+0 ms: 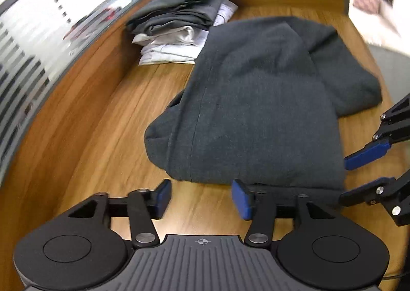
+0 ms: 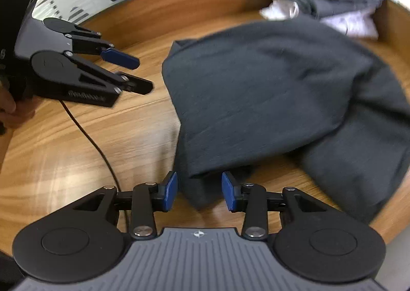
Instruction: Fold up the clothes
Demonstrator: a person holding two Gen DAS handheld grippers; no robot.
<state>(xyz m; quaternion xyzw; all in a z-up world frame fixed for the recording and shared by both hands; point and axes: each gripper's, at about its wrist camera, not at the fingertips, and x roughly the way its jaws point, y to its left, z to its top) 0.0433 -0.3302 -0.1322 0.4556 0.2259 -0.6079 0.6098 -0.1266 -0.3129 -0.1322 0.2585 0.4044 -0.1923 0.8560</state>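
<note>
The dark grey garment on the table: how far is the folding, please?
Done: a stack of folded clothes sits at the far edge of the wooden table. In hand: the dark grey garment lies partly folded, one part doubled over. Both the left claw and right claw are open at its near edge, gripping nothing. Left: finishing folds, then stacking.

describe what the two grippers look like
Both match: the left gripper and right gripper have black linkage arms with silver rivets, blue pads on the fingertips, round black discs either side, and a ribbed grey body bearing a small crosshair mark. A thin black cable trails from the left one.
</note>
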